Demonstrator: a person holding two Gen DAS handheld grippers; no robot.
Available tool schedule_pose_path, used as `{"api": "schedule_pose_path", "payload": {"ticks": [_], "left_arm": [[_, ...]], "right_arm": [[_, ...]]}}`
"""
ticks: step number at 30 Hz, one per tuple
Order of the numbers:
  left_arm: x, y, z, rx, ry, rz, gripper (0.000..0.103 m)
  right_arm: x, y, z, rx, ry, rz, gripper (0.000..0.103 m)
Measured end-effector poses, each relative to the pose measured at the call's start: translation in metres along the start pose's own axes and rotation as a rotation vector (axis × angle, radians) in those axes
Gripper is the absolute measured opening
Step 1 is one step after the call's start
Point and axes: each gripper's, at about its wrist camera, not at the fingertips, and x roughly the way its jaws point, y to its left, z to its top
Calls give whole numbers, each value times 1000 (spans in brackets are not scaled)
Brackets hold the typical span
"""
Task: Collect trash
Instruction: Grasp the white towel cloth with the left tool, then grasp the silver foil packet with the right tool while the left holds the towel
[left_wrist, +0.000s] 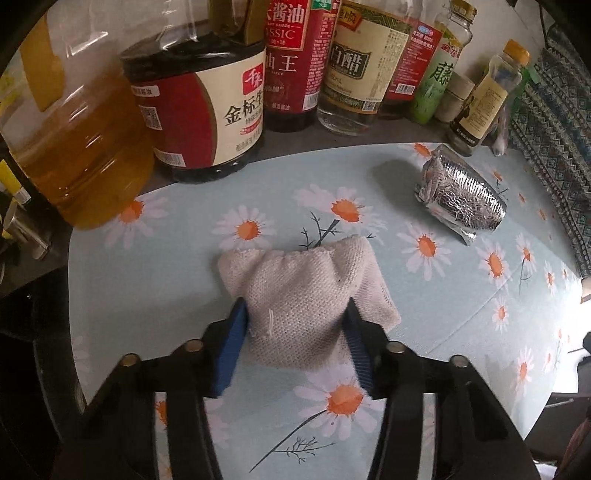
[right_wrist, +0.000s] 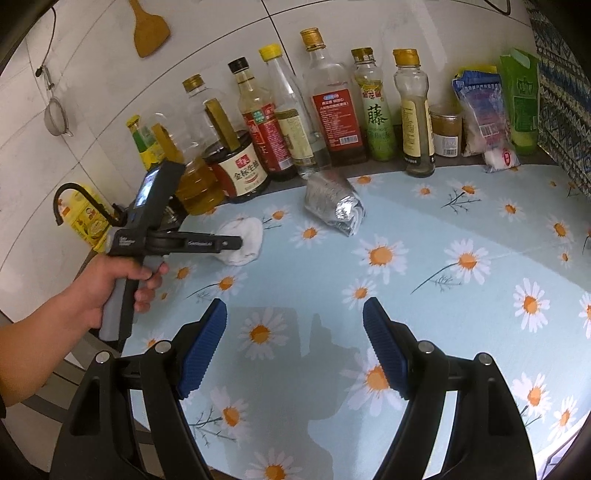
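The white cloth (left_wrist: 303, 299) lay bunched on the daisy tablecloth (left_wrist: 461, 332), just in front of the soy sauce jug (left_wrist: 207, 110). The left gripper (left_wrist: 295, 325) had its blue pads (left_wrist: 232, 350) pressed into the cloth's sides, jaws part-closed on it. Beyond the cloth, to its right, lay a foil wrapper (left_wrist: 461, 195). The right gripper (right_wrist: 295, 332) hovered wide open, holding nothing. Recommended: squeeze firmly, then lift straight up, clear of the jug.

A home kitchen is showing here: sauce, vinegar and oil bottles (right_wrist: 325, 107) are standing along the tiled wall (right_wrist: 229, 29) behind the daisy-print tabletop (right_wrist: 424, 295), with a wooden spatula (right_wrist: 149, 31) and strainer (right_wrist: 57, 118) hanging above them.
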Motion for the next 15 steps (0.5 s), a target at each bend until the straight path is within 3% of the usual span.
{"api": "schedule_pose_path", "payload": {"ticks": [3,6,15], "left_arm": [[-6,4,-2,0,-28,-14,28],[-12,8,-4,1,-46,-34,21],[-62,18,-16,-35,-144,-100,20]], "right_arm": [[7,-5,8,18,14,-1,75],[15,-8,15,13,30,-16,75],[42,-16,54,-33,52,-37,75]]}}
